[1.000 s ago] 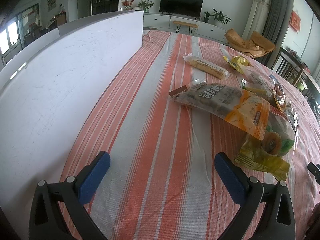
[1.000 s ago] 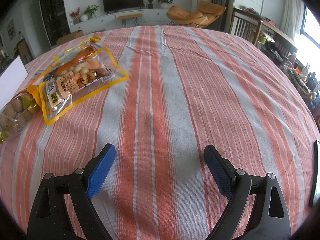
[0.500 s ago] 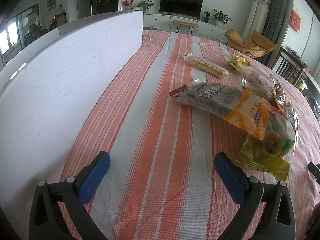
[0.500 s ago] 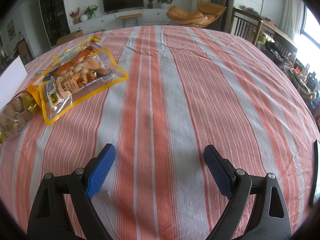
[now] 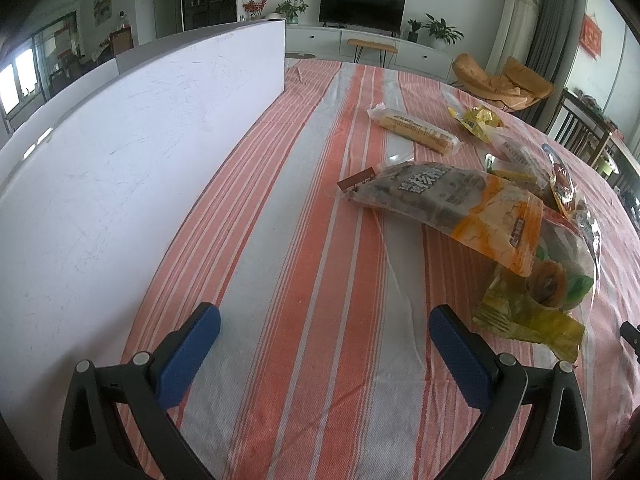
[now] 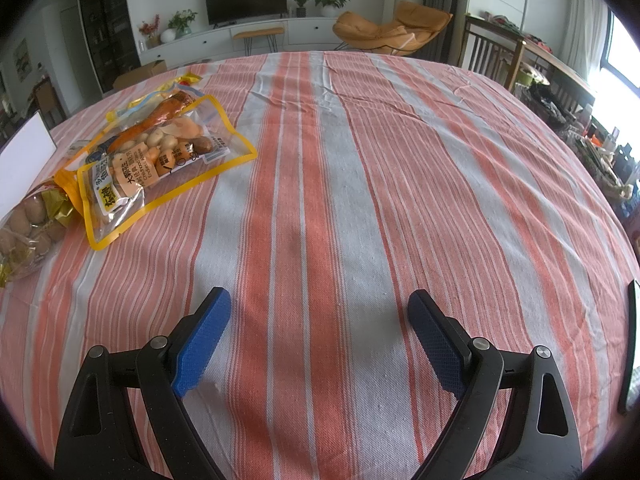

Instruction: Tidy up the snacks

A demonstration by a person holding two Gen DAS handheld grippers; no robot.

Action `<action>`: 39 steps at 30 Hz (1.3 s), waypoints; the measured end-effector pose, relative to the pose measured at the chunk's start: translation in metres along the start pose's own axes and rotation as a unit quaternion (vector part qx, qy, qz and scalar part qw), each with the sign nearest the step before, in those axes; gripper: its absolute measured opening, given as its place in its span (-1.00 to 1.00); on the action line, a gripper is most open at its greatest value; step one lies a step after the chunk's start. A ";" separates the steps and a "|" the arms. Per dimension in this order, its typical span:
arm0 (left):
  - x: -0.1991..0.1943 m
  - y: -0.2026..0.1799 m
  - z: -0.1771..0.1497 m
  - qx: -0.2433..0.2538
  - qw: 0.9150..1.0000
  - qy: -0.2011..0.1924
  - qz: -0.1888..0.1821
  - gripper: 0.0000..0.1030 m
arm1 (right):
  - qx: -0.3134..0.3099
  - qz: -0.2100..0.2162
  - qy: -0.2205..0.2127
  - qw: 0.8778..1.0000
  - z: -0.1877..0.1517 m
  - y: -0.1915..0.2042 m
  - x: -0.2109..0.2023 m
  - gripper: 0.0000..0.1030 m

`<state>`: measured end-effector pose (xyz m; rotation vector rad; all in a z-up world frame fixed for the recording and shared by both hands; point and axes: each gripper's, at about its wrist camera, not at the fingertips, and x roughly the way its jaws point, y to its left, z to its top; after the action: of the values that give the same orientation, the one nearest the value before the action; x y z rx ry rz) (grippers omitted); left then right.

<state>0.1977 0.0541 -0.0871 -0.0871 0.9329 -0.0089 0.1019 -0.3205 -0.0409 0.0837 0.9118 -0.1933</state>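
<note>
Several snack packets lie on a striped tablecloth. In the left wrist view a grey-and-orange bag (image 5: 448, 204) rests on a clear bag of round pastries (image 5: 548, 284), with a long wrapped bar (image 5: 416, 130) and a yellow packet (image 5: 478, 120) behind. My left gripper (image 5: 324, 316) hovers open over bare cloth, left of the pile. In the right wrist view a yellow-edged clear pouch (image 6: 156, 164) and a bag of brown eggs (image 6: 28, 232) lie at the far left. My right gripper (image 6: 320, 312) is open with nothing between its fingers.
A tall white box wall (image 5: 120, 152) runs along the left of the table. A dark flat device (image 6: 628, 344) lies at the right table edge. Chairs (image 6: 492, 56) and a lounge seat (image 6: 388, 28) stand beyond the table.
</note>
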 end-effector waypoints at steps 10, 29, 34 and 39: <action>0.004 -0.007 0.000 0.017 1.000 0.009 0.023 0.99 | 0.000 -0.001 0.000 1.000 0.000 0.000 0.000 0.79; -0.029 0.015 0.011 -0.045 0.995 0.031 -0.079 0.99 | 0.001 -0.001 0.000 1.000 0.000 0.000 0.000 0.79; -0.030 -0.008 0.071 -0.072 0.989 0.059 -0.118 0.99 | 0.001 -0.001 0.000 1.000 0.000 0.000 0.001 0.79; 0.019 -0.073 0.130 -0.003 0.991 0.129 -0.028 0.99 | 0.001 -0.001 0.000 1.000 0.000 0.000 0.000 0.79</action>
<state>0.3157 -0.0104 -0.0194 -0.1198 1.1884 -0.0713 0.1024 -0.3207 -0.0411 0.0838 0.9119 -0.1963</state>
